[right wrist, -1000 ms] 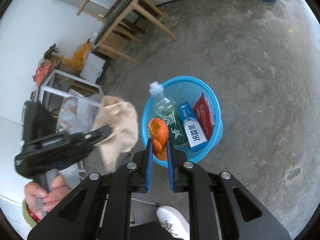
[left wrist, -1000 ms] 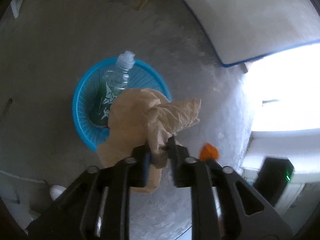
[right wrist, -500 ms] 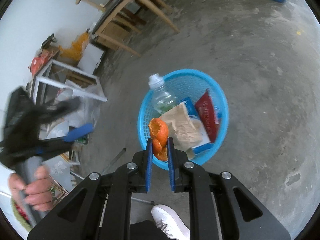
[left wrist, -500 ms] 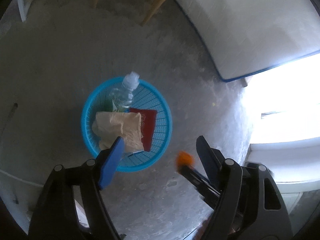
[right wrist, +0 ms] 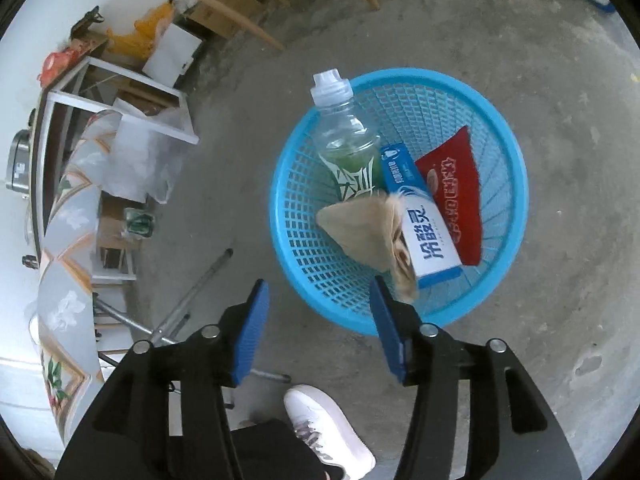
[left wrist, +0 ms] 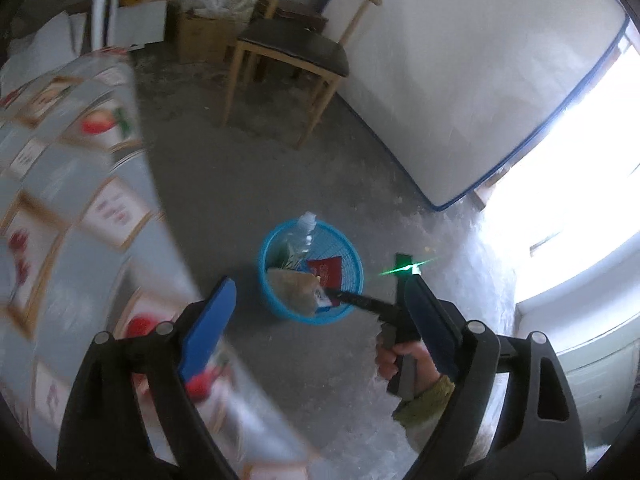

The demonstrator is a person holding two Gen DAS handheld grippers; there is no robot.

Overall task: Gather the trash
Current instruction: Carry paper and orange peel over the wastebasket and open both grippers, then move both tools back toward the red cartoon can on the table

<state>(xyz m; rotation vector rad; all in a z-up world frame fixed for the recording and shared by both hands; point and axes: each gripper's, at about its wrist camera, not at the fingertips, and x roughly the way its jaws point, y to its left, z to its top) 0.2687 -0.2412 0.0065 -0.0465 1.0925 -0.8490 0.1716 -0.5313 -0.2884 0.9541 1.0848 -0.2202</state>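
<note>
A blue plastic basket (right wrist: 508,152) stands on the concrete floor and also shows in the left wrist view (left wrist: 354,280). In it lie a clear bottle (right wrist: 344,132), a blue-and-white box (right wrist: 424,220), a red packet (right wrist: 456,192) and a crumpled brown paper bag (right wrist: 364,228). My right gripper (right wrist: 318,328) is open and empty just above the basket's near rim. My left gripper (left wrist: 316,320) is open and empty, high above the floor. The orange peel is not visible.
A table with a patterned cloth (left wrist: 60,208) fills the left of the left wrist view. A wooden chair (left wrist: 292,52) stands by the white wall. Boxes and a metal frame (right wrist: 120,96) clutter the far side. A metal rod (right wrist: 192,288) and my white shoe (right wrist: 328,432) lie near the basket.
The left gripper opened and dropped the brown paper bag into the basket, then rose away. The right gripper opened and no longer holds the orange peel.
</note>
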